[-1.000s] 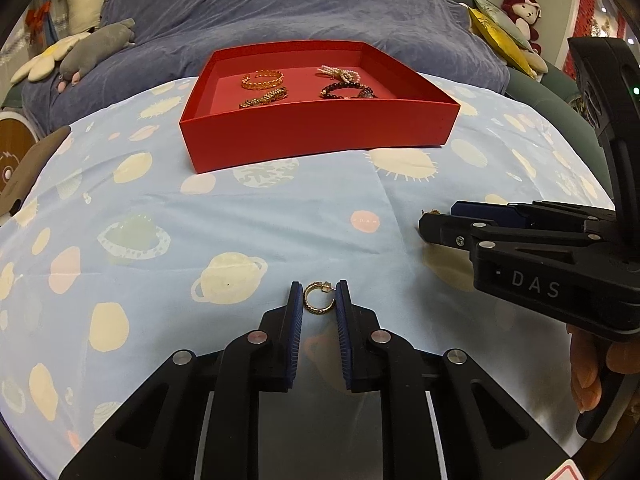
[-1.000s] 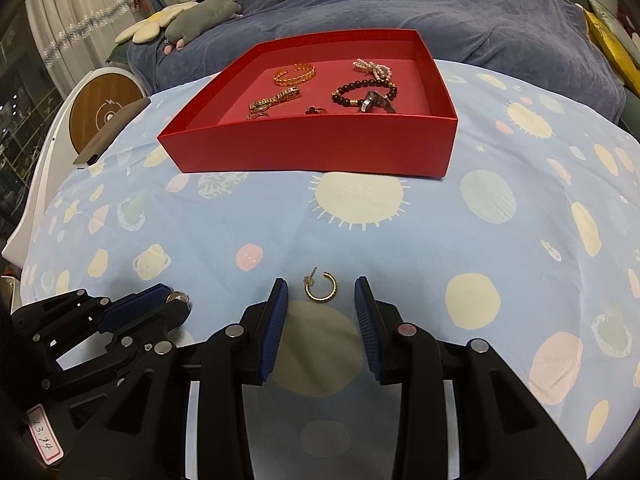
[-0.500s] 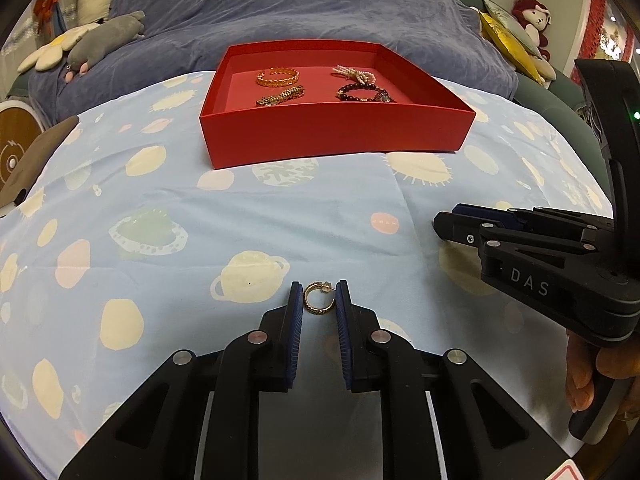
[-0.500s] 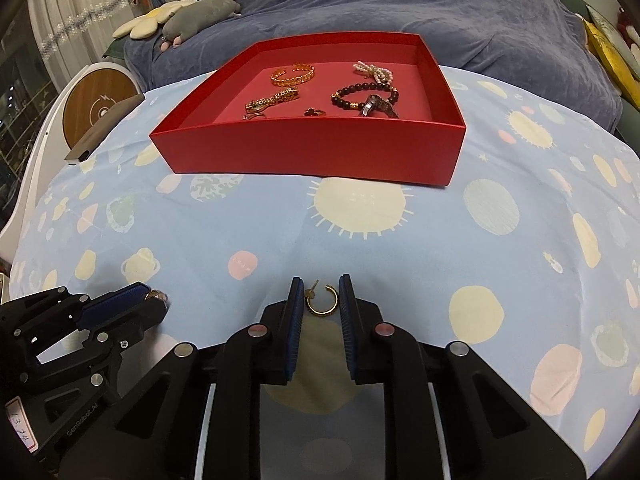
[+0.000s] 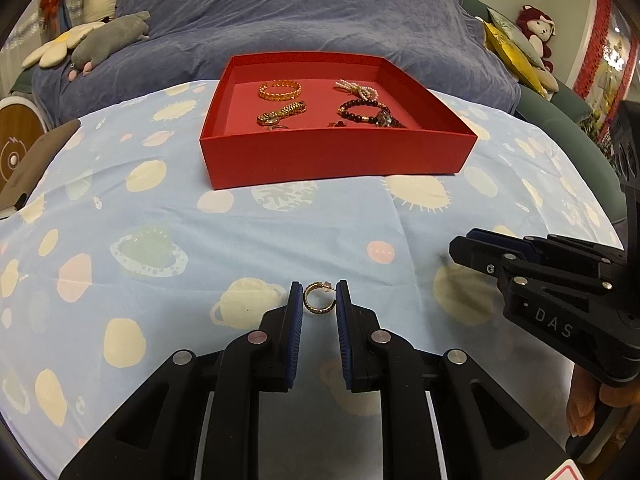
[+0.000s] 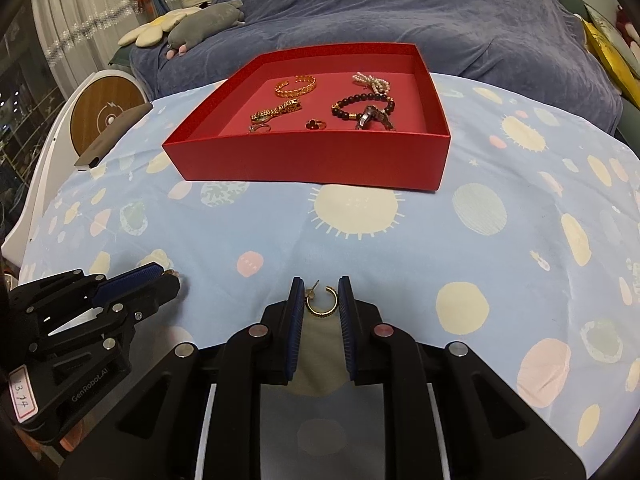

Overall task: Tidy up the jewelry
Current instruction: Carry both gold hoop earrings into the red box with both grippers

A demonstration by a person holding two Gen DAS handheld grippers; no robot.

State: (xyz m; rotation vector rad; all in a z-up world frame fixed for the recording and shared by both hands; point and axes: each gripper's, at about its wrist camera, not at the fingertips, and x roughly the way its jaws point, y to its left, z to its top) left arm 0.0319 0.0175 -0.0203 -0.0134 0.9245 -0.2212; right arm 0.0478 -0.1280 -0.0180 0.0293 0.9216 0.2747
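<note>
A red tray (image 5: 336, 156) (image 6: 312, 160) stands ahead on the light blue patterned cloth and holds several bracelets and rings. My left gripper (image 5: 319, 300) is shut on a gold hoop earring (image 5: 318, 300) and holds it above the cloth. My right gripper (image 6: 320, 300) is shut on a second gold hoop earring (image 6: 321, 303), also short of the tray. Each gripper shows in the other's view, the right one (image 5: 464, 246) at the right edge and the left one (image 6: 168, 280) at the lower left.
A blue blanket (image 5: 304, 20) and plush toys (image 5: 104, 36) lie behind the tray. A round wooden-faced device (image 6: 106, 116) and a grey flat case (image 6: 116, 132) sit at the left edge of the cloth.
My right gripper closed on its earring. Both grippers have lifted their earrings and moved a little toward the tray, which now looks nearer and seen from higher.
</note>
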